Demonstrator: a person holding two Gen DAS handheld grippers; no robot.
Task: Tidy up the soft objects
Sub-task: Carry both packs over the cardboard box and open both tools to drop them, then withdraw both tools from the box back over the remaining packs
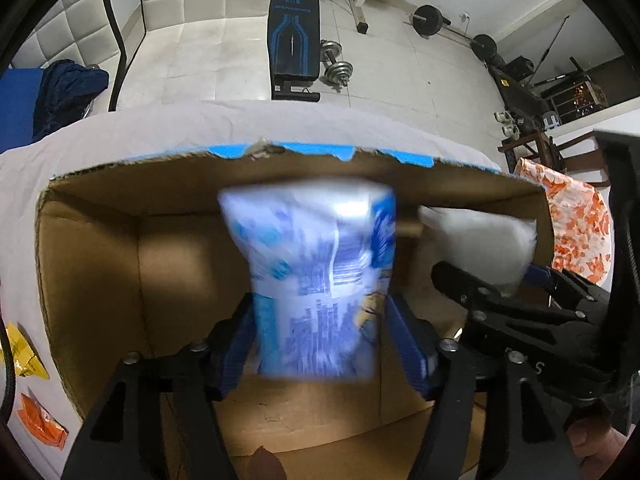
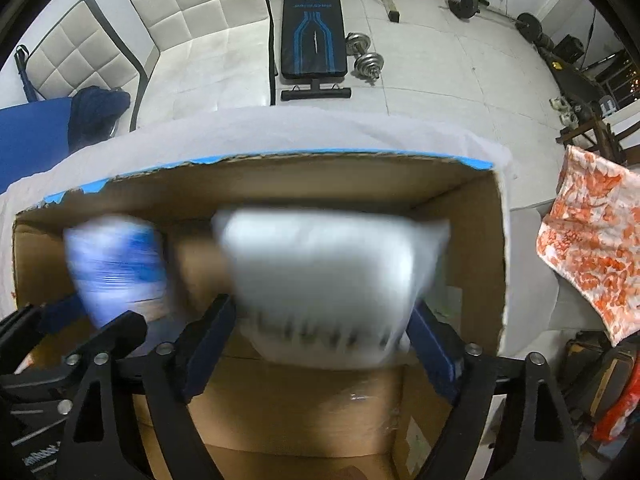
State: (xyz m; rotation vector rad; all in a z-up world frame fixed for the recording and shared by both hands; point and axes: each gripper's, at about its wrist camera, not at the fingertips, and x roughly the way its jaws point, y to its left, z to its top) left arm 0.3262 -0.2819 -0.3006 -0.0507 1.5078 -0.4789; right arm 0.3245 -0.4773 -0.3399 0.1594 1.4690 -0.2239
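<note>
An open cardboard box (image 1: pixel 88 272) with a torn blue-taped rim sits on a white cloth; it also shows in the right wrist view (image 2: pixel 460 240). My left gripper (image 1: pixel 320 320) is shut on a blue and white soft packet (image 1: pixel 316 280), held over the box's inside. My right gripper (image 2: pixel 320 328) is shut on a white soft packet (image 2: pixel 328 276), also over the box. Both packets are motion-blurred. Each gripper shows in the other's view: the right gripper (image 1: pixel 520 292) with the white packet (image 1: pixel 484 240), the left gripper's blue packet (image 2: pixel 116 272).
An orange and white patterned cloth (image 2: pixel 592 248) hangs at the right. Orange and yellow sachets (image 1: pixel 40 424) lie on the cloth left of the box. Beyond the table are a weight bench (image 1: pixel 294 28), dumbbells (image 1: pixel 336 64) and a white sofa (image 1: pixel 192 40).
</note>
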